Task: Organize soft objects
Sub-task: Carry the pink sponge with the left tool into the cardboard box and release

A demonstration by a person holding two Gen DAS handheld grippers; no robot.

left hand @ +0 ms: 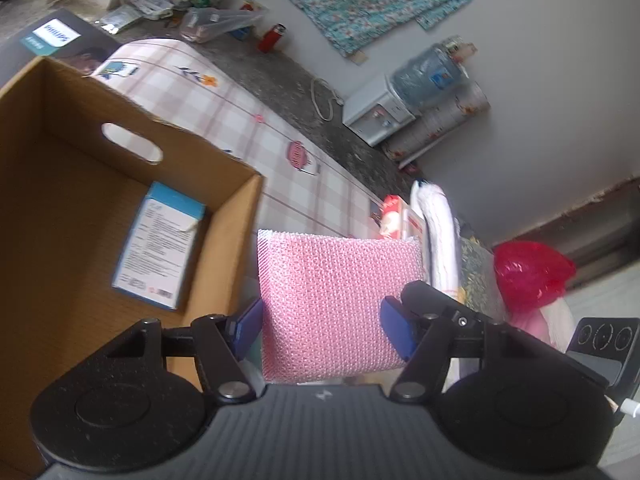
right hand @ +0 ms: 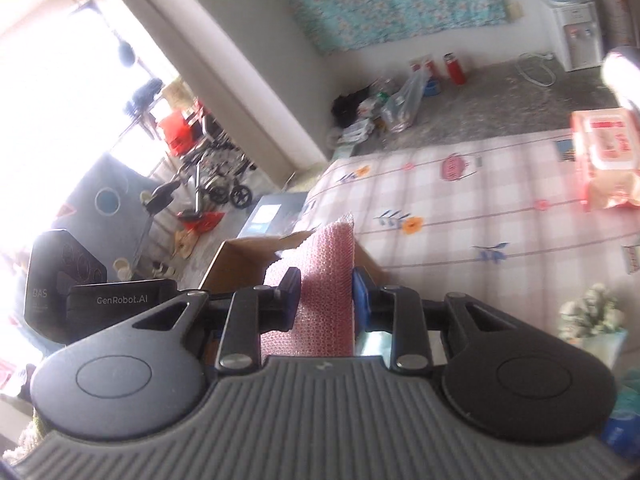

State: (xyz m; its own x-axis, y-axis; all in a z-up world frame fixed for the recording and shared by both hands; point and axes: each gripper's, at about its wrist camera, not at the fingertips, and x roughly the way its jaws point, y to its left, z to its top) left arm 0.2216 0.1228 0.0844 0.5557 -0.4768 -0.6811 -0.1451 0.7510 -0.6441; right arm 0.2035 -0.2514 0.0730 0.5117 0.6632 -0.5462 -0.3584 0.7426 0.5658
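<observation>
A pink mesh sponge sits between the blue pads of my left gripper, which stands wide around it; the pads look barely touching its sides. My right gripper is shut on the same pink sponge, edge-on. The right gripper's black body shows in the left wrist view. An open cardboard box stands just left of the sponge, with a blue and white packet lying on its floor. The box also shows in the right wrist view behind the sponge.
A pink checked mat covers the floor. A pack of wet wipes lies at its right. A red plastic bag and white cloth lie right of the sponge. A water dispenser stands by the wall.
</observation>
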